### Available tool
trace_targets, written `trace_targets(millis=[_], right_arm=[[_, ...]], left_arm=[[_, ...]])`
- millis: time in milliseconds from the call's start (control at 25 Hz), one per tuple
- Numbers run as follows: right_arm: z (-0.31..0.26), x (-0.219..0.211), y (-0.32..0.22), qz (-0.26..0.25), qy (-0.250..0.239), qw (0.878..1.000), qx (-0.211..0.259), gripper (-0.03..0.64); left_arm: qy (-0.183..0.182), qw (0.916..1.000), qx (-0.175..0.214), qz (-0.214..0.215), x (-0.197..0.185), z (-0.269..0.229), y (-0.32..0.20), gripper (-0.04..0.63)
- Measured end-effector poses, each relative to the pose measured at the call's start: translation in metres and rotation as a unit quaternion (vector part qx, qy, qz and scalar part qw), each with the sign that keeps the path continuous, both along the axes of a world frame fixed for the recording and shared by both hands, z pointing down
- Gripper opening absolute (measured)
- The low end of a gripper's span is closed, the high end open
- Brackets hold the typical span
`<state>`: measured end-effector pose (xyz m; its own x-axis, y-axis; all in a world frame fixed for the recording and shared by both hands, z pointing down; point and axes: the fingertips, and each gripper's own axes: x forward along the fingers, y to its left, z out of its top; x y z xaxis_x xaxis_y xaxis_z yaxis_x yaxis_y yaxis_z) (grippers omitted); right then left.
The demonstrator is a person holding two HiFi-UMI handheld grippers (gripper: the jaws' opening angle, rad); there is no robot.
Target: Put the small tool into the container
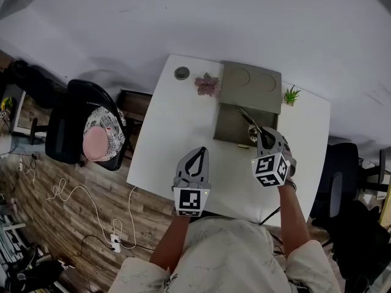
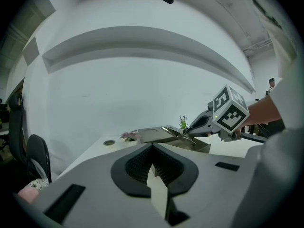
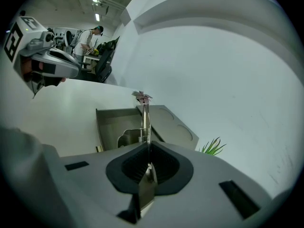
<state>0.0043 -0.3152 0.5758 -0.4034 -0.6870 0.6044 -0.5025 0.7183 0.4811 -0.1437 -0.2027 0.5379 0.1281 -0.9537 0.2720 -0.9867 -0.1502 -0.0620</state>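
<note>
Over one container (image 1: 229,127), the right gripper (image 1: 263,136) jaws clamp one tool (image 1: 247,117).

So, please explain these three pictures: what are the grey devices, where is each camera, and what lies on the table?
A person holds a two-jaw gripper in each hand; no robot arm. The head view looks down from the person's head onto a white table. The other two views come from cameras on the grippers. On it stand an open grey container, a pink flower, a green plant and a round disc. The right gripper is shut on a small metal tool over the container; the left gripper is shut and empty.
</note>
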Motion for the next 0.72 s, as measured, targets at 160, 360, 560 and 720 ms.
trace_targets(millis=[160,360,560,720], right_arm=[[0.005,-0.005,-0.007,-0.016,0.025,0.999,0.012,0.015],[0.011,-0.011,-0.012,-0.035,0.052,0.998,0.021,0.017],[0.018,-0.019,-0.012,-0.050,0.070,0.996,0.019,0.018],[0.023,-0.023,-0.012,-0.057,0.077,0.995,0.015,0.018]], left_arm=[[-0.003,0.9999,-0.010,0.004,-0.001,0.008,-0.001,0.006],[0.000,0.9999,-0.016,0.001,-0.002,0.013,-0.004,0.006],[0.003,0.9998,-0.020,0.005,-0.001,0.016,-0.006,0.006],[0.004,0.9997,-0.022,0.003,-0.002,0.017,-0.006,0.006]])
